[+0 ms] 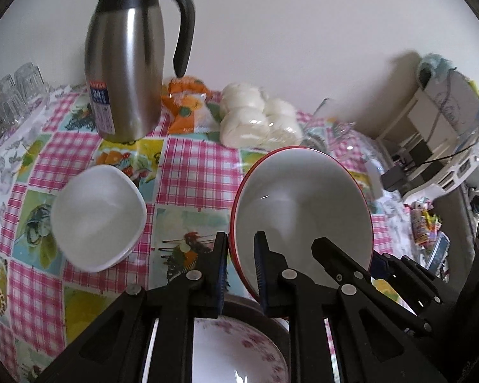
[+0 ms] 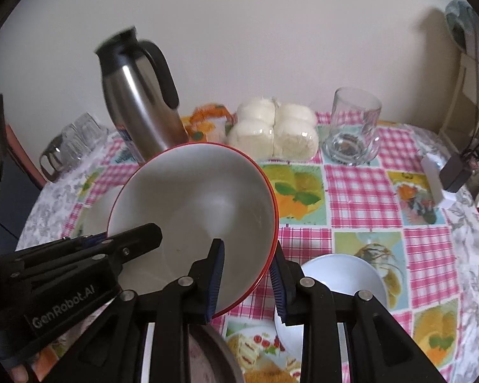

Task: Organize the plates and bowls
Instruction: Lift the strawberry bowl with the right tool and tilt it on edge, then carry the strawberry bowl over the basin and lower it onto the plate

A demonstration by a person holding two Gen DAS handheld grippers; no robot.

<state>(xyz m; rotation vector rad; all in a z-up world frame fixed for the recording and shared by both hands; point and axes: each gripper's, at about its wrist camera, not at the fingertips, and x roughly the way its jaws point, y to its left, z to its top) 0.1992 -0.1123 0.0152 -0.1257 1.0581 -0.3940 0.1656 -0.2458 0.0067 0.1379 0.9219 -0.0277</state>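
A red-rimmed white bowl (image 1: pixel 303 210) (image 2: pixel 201 210) is held tilted above the table by both grippers. My left gripper (image 1: pixel 241 268) is shut on its left rim. My right gripper (image 2: pixel 247 274) is shut on its right rim; it also shows in the left wrist view (image 1: pixel 351 265). The left gripper shows at lower left in the right wrist view (image 2: pixel 111 249). A square white bowl (image 1: pixel 97 217) sits on the table to the left. A floral plate (image 1: pixel 239 351) lies below the left gripper. Another white bowl (image 2: pixel 345 281) sits under the right gripper.
A steel thermos jug (image 1: pixel 127 73) (image 2: pixel 140 105) stands at the back. Wrapped white buns (image 1: pixel 255 118) (image 2: pixel 274 131) and an orange packet (image 1: pixel 185 105) lie beside it. A glass mug (image 2: pixel 354 127) stands back right, several glasses (image 1: pixel 12 95) at back left. Clutter fills the right edge.
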